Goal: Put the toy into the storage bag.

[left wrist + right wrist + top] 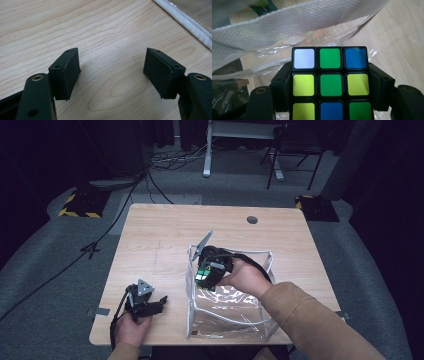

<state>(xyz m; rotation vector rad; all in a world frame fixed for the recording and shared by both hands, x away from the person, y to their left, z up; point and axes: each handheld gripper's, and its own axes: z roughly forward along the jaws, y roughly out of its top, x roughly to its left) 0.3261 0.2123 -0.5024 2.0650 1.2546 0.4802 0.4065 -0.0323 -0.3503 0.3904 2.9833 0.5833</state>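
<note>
tan sleeve (305, 315), black tool (145, 304), trailing cable (114, 330)

No readable text, labels, brands or numbers anywhere I look: not on my tongs, cube, bag or table.

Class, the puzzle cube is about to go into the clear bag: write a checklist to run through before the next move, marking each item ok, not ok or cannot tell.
1. Puzzle cube gripped from both sides by the right gripper: ok, jaws press on its two flanks.
2. Cube over the clear bag: ok, by the high view it hangs at the bag's far rim.
3. Bag mouth open: ok, the white-edged rim stands up.
4. White strap out of the cube's path: cannot tell, it crosses just beyond the cube.
5. Left gripper out of the way: ok, open on the table beside the bag.
</note>
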